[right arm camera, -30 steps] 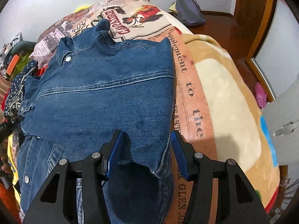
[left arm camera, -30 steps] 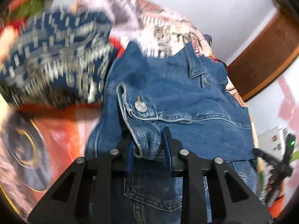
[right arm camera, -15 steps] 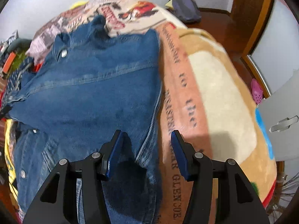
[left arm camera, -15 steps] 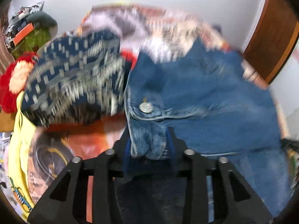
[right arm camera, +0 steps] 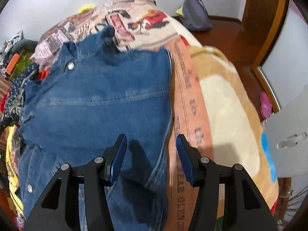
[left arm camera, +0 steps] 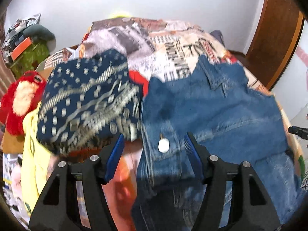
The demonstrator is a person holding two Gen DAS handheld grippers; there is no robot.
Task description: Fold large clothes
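Observation:
A blue denim jacket (left arm camera: pixel 221 115) lies folded over itself on the bed, also seen in the right wrist view (right arm camera: pixel 100 100). Its cuff with a silver button (left arm camera: pixel 163 146) lies between the jaws of my left gripper (left arm camera: pixel 154 150), which is open and holds nothing. My right gripper (right arm camera: pixel 151 154) is open and empty above the jacket's right edge, with its shadow on the denim.
A printed blanket (right arm camera: pixel 217 100) covers the bed. A navy patterned garment (left arm camera: pixel 88 102) lies left of the jacket, with a yellow cloth (left arm camera: pixel 30 154) and a red plush toy (left arm camera: pixel 21 100) beyond. A wooden door frame (left arm camera: pixel 277 30) stands at the right. A grey bag (right arm camera: pixel 194 13) is on the floor.
My left gripper has opened and let go of the denim cuff it was holding. My right gripper stays open and has drifted slightly over the jacket's right edge.

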